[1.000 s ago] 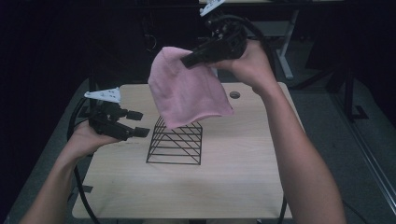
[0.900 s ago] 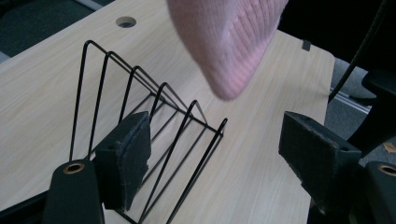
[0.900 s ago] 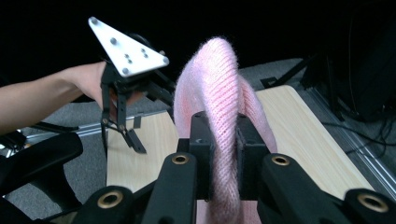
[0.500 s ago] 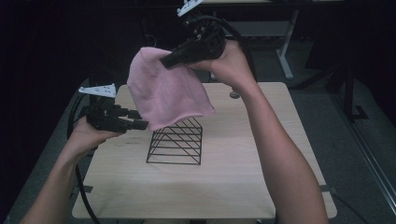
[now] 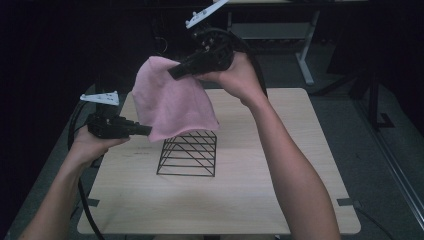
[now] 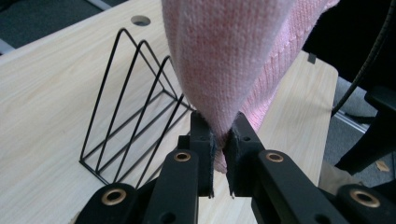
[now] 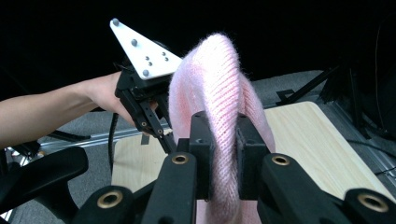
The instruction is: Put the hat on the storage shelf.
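Holding the cloth (image 5: 172, 102) up over the rack (image 5: 188, 154) at mid-bench, I have the right gripper (image 5: 175, 72) clenched on its top fold and the left gripper (image 6: 220, 140), jaws just closed, pinching its lower corner, so next I judge I must spread it and lower it evenly.

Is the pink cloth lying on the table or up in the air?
Up in the air. The pink cloth hangs above the wire rack, pinched by the right gripper on top and the left gripper at its bottom corner.
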Demonstrator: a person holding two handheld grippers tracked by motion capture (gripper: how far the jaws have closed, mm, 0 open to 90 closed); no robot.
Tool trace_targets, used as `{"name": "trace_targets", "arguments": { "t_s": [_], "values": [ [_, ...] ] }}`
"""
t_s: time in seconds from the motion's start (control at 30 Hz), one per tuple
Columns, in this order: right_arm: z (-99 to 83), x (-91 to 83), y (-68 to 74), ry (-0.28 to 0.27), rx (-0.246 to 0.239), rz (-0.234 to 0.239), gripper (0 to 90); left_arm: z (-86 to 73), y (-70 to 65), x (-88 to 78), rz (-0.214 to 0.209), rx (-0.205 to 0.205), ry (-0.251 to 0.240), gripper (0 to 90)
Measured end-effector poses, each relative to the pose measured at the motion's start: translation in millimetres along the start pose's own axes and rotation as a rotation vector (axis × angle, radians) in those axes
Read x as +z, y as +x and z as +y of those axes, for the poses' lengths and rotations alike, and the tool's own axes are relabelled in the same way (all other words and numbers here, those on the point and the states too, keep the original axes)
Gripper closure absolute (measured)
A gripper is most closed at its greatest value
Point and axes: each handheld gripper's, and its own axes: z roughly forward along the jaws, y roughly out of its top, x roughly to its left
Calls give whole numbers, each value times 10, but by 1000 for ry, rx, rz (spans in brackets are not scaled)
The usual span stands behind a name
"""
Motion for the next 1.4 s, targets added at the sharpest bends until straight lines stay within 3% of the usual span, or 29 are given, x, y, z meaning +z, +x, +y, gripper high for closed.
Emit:
{"name": "trace_targets", "arguments": {
  "t_s": [0.47,1.07,1.4],
  "values": [
    [-369,54,-196,-16,72,8,802,-10,52,174,49,11,75,831],
    [-658,41,-214,-20,95,26,801,-16,36,330,103,58,153,830],
    [-764,184,-239,-3,110,58,793,-189,83,371,107,29,163,830]
  ]
}}
